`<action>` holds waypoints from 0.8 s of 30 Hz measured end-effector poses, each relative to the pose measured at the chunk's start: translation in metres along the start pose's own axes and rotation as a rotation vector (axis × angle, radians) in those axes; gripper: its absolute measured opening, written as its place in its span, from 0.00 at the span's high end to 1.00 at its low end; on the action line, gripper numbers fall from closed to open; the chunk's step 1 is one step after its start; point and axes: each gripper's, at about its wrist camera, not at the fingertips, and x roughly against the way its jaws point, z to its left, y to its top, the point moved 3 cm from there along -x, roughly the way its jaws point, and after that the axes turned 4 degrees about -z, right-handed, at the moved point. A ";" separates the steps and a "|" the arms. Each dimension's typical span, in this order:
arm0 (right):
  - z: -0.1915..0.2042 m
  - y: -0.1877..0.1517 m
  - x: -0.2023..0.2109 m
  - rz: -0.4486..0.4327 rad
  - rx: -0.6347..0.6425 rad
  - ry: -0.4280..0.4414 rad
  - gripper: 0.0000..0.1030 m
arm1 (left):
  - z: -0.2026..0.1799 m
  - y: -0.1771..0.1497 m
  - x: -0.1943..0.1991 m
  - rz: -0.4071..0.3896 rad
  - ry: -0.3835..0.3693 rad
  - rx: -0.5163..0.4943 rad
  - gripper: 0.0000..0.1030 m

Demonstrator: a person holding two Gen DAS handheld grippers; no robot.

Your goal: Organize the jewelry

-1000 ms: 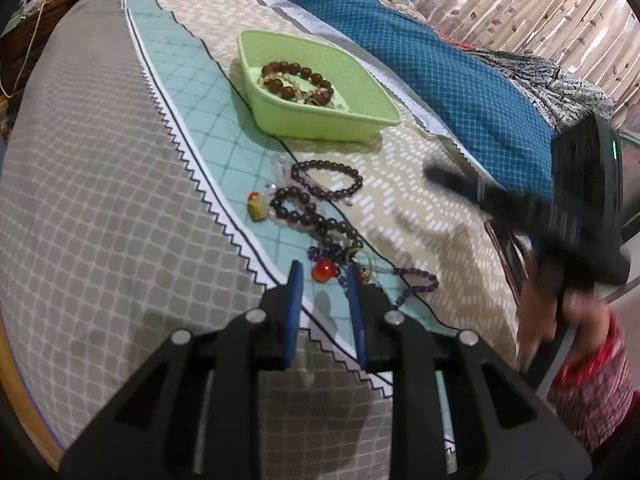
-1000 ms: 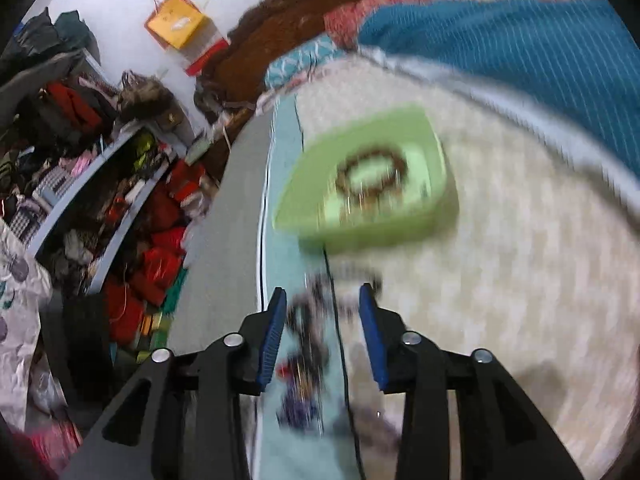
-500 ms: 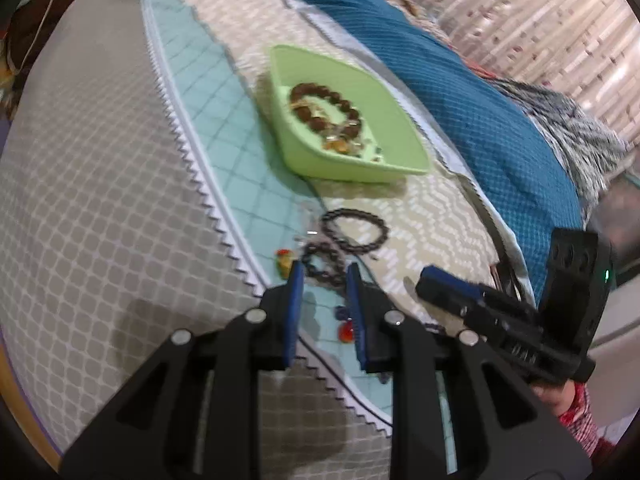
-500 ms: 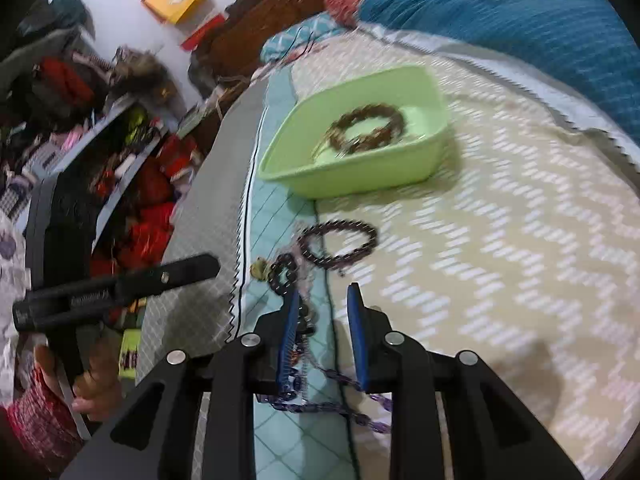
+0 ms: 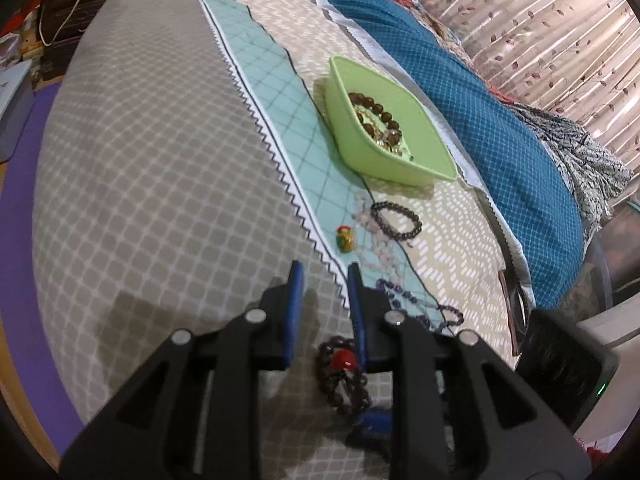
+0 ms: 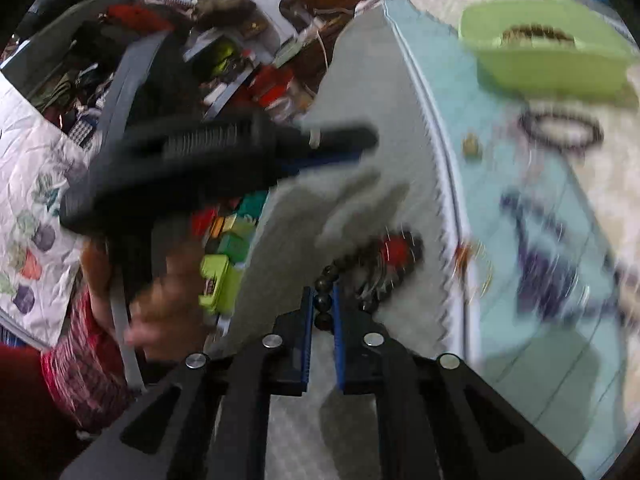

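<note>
1. Nearest us, our right gripper (image 6: 323,306) is clenched on a dark bead bracelet (image 6: 362,270) with a red charm, dangling over the grey bedspread (image 5: 160,184); the wrist view is blurred.
2. Our left gripper (image 5: 325,280) hangs above the bed with jaws apart, grasping nothing.
3. Just beyond, a purple necklace (image 5: 416,304), a pale bead strand (image 5: 376,236), a small painted bead (image 5: 345,239) and a dark bracelet (image 5: 396,220) lie loose on the teal strip.
4. Farther off, the green tray (image 5: 360,148) already has brown beads in it.
5. We judge the step as carrying the gripped bracelet to the tray; next calls for moving over the loose pieces, clearing the rim, then opening the jaws.
</note>
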 end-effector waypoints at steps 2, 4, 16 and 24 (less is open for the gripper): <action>-0.009 -0.010 0.008 0.000 -0.022 -0.033 1.00 | -0.002 -0.005 -0.002 0.009 0.001 -0.019 0.80; -0.021 -0.013 0.028 -0.044 -0.073 -0.046 1.00 | -0.006 -0.008 -0.005 0.017 0.006 -0.041 0.80; -0.098 0.067 0.041 -0.113 -0.023 -0.379 1.00 | -0.047 -0.002 -0.026 0.014 0.006 -0.168 0.80; -0.109 0.060 0.046 -0.107 0.020 -0.452 1.00 | -0.054 -0.010 -0.026 0.029 0.055 -0.257 0.80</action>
